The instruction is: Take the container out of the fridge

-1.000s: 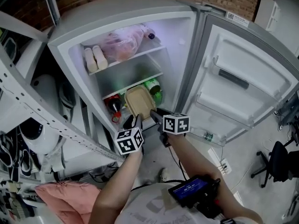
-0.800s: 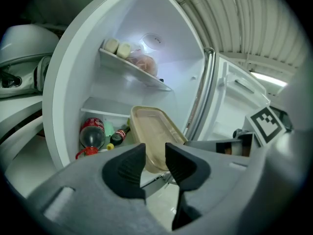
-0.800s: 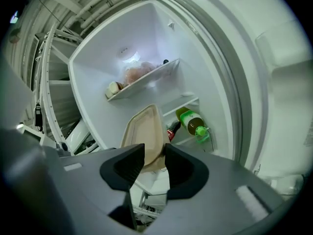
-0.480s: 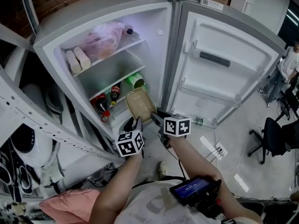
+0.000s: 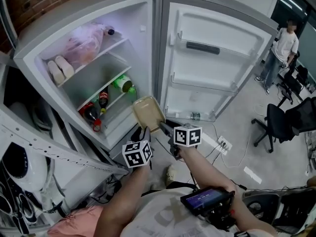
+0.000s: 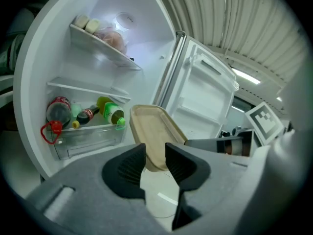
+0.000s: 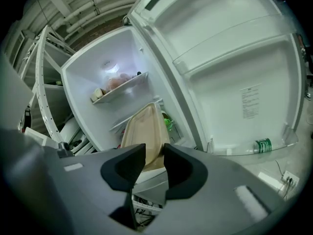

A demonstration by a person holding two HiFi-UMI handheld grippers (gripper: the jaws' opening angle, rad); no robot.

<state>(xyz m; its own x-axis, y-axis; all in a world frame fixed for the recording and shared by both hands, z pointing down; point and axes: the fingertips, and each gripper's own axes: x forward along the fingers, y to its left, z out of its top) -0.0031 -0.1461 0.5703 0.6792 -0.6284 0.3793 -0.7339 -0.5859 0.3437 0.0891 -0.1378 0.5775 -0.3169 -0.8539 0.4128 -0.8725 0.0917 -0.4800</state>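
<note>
Head view: left gripper (image 5: 142, 132) and right gripper (image 5: 165, 126) jaws clamp a flat, round-cornered beige container (image 5: 147, 112) (smooth).

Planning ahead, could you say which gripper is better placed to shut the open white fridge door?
Probably right: the right gripper holds the beige rectangular container nearer the white fridge door; the left gripper is farther.

The container (image 5: 148, 113) is tan; the fridge (image 5: 143, 48) white. Cubes on the left gripper (image 5: 142, 131) and right gripper (image 5: 165, 124) carry black-and-white squares. The far bottle (image 5: 123, 84) is green.
</note>
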